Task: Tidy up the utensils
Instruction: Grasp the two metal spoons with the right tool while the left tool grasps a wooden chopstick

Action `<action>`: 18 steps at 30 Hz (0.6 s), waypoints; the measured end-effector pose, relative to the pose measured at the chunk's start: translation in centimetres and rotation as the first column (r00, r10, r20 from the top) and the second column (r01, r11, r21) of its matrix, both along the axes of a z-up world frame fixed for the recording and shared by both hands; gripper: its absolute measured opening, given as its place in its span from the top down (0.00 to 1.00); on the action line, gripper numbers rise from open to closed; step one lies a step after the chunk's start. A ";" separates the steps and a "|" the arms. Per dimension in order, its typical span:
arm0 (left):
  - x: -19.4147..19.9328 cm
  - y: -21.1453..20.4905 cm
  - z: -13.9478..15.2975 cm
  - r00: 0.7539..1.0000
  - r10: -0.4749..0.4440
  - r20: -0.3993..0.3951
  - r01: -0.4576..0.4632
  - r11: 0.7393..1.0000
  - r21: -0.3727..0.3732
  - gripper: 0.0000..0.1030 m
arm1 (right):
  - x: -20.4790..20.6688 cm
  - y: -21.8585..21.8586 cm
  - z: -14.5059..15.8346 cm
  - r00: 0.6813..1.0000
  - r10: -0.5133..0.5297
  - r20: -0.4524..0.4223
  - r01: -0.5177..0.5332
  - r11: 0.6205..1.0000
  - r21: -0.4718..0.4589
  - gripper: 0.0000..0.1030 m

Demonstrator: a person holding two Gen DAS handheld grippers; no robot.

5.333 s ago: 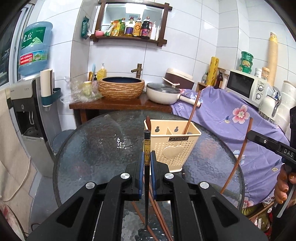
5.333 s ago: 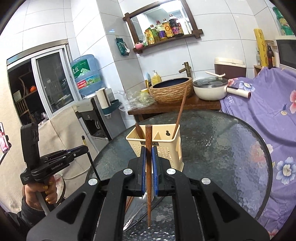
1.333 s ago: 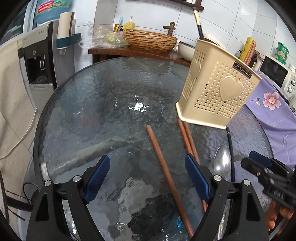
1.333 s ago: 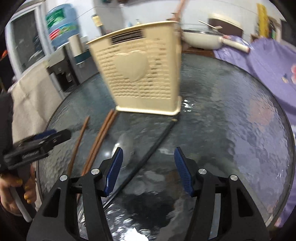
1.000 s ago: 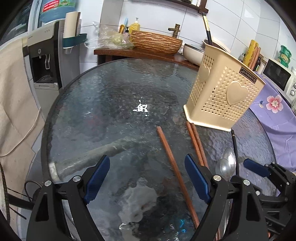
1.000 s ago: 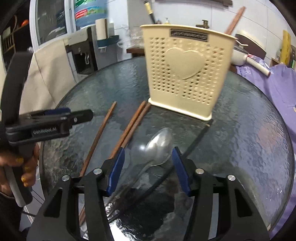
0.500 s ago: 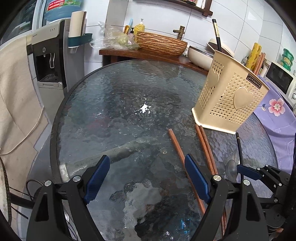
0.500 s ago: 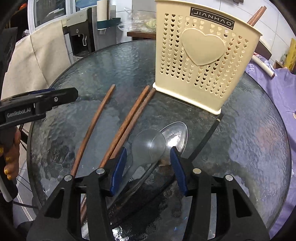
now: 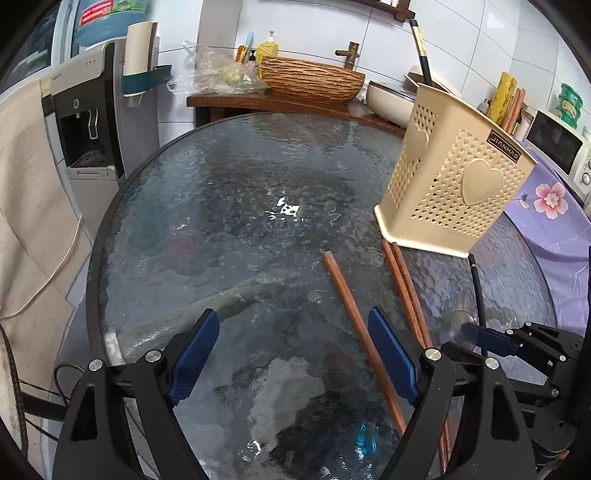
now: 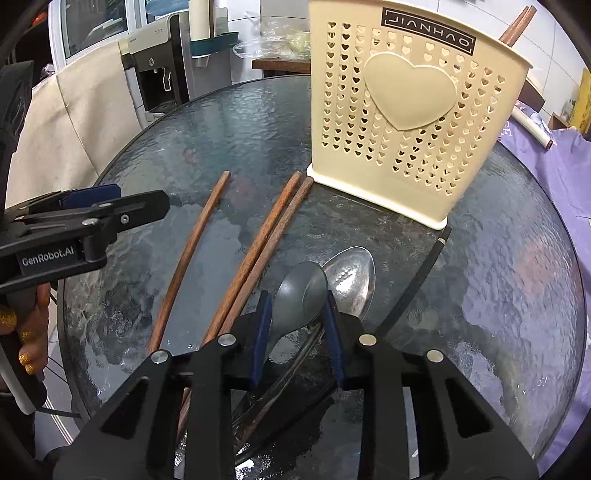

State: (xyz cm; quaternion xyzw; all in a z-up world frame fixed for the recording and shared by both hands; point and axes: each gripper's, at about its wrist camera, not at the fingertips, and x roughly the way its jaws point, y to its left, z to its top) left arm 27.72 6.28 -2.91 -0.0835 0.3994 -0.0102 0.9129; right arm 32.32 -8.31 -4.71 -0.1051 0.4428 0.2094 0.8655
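Jaws closing around spoon; left view hides this.

Both grippers: matte black plastic frames with triangular cut-outs, silver round screw heads at the pivots, and dark blue pads lining the fingers. Left gripper body carries white "GenRobot.AI" lettering. The hand on its handle wears gold glitter nail polish.

Background items: water dispenser with blue bottle on top; woven basin on wooden counter; yellow soap bottle; crumpled plastic bag; white pan; microwave; purple floral cloth; beige cloth.
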 end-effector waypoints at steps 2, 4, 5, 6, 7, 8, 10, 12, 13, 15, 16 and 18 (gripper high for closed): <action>0.0 -0.1 0.0 1.000 -0.002 0.000 0.002 1.000 -0.003 0.22 | 0.0 0.0 0.0 1.000 0.001 0.001 -0.001 1.000 -0.001 0.72; -0.1 -0.1 0.1 1.000 -0.004 0.001 0.004 1.000 -0.004 0.22 | 0.0 -0.1 0.0 1.000 -0.003 0.001 0.003 1.000 -0.004 0.69; -0.1 -0.1 0.1 1.000 -0.003 0.001 0.003 1.000 -0.005 0.22 | -0.1 0.0 0.1 1.000 -0.002 0.009 0.003 1.000 -0.015 0.67; -0.2 -0.1 0.1 1.000 -0.002 0.001 0.002 1.000 -0.005 0.22 | -0.2 0.0 0.1 1.000 -0.002 0.019 0.002 1.000 -0.022 0.67; -0.2 0.0 0.2 1.000 -0.001 0.001 0.001 1.000 -0.006 0.22 | -0.3 -0.1 0.0 1.000 0.000 0.025 0.001 1.000 -0.028 0.64; -0.2 0.1 0.2 1.000 0.001 0.001 -0.001 1.000 -0.008 0.22 | -0.5 0.0 0.0 0.999 0.002 0.033 -0.001 0.999 -0.044 0.61; -0.2 0.3 0.2 1.000 0.005 0.001 -0.005 1.000 -0.010 0.22 | -0.9 0.4 0.0 0.998 0.016 0.056 -0.011 0.996 -0.085 0.54; -0.2 0.4 0.3 1.000 0.007 0.000 -0.007 1.000 -0.011 0.22 | -1.2 1.0 0.0 0.997 0.026 0.078 -0.015 0.992 -0.127 0.53; -0.2 0.5 0.4 1.000 0.007 0.001 -0.007 1.000 -0.012 0.22 | -1.4 1.3 0.0 0.996 0.025 0.084 -0.013 0.989 -0.144 0.53; -0.2 0.5 0.4 1.000 0.008 0.000 -0.008 1.000 -0.013 0.22 | -1.5 1.5 0.0 0.996 0.029 0.079 -0.017 0.988 -0.151 0.53; -0.1 0.5 0.4 1.000 0.008 0.000 -0.008 1.000 -0.015 0.22 | -1.4 1.6 0.0 0.997 0.024 0.074 -0.013 0.988 -0.153 0.54; -0.1 0.5 0.4 1.000 0.006 -0.002 -0.006 1.000 -0.018 0.22 | -1.1 1.6 0.0 0.998 0.017 0.059 -0.008 0.989 -0.146 0.56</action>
